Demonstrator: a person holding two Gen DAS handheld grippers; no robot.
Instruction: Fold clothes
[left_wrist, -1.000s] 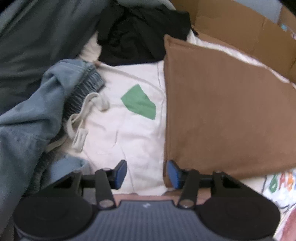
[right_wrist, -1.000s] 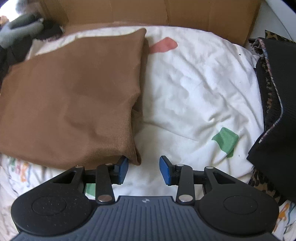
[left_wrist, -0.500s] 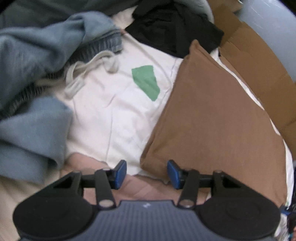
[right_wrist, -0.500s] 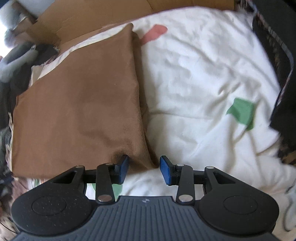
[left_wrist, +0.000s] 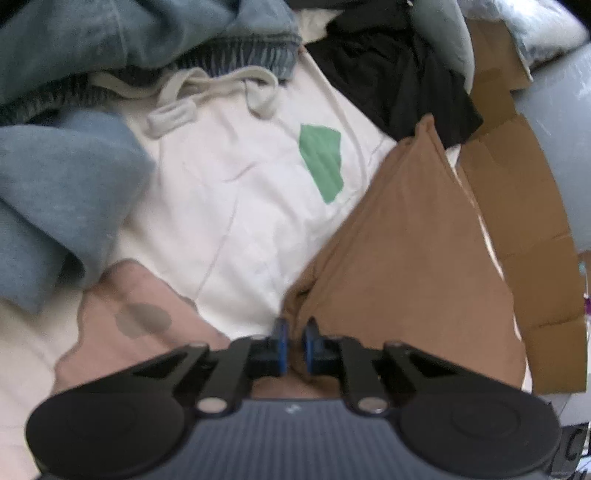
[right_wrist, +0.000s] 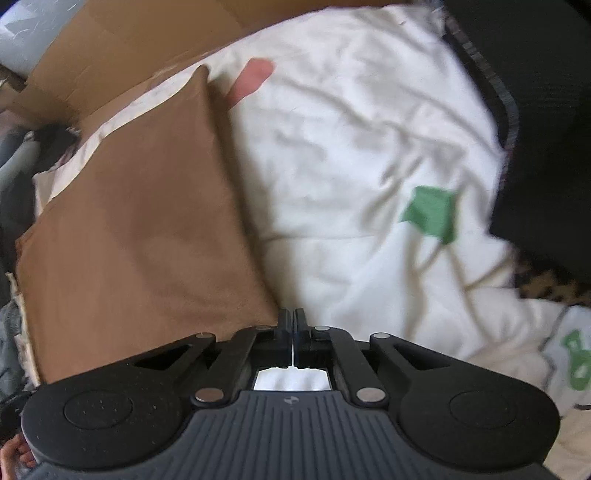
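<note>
The left gripper (left_wrist: 294, 334) has just closed on a near corner of the brown cloth (left_wrist: 413, 266), a fold of it pinched between the pads. The right gripper (right_wrist: 293, 325) has just closed fully at the other near corner; whether cloth is caught there I cannot tell. The brown cloth lies flat on the white sheet (left_wrist: 240, 206), seemingly part-folded, with more folding likely left. Counted: two grippers, one brown cloth, one blue garment (left_wrist: 62, 177), one black garment (left_wrist: 399, 74), both unfolded.
</note>
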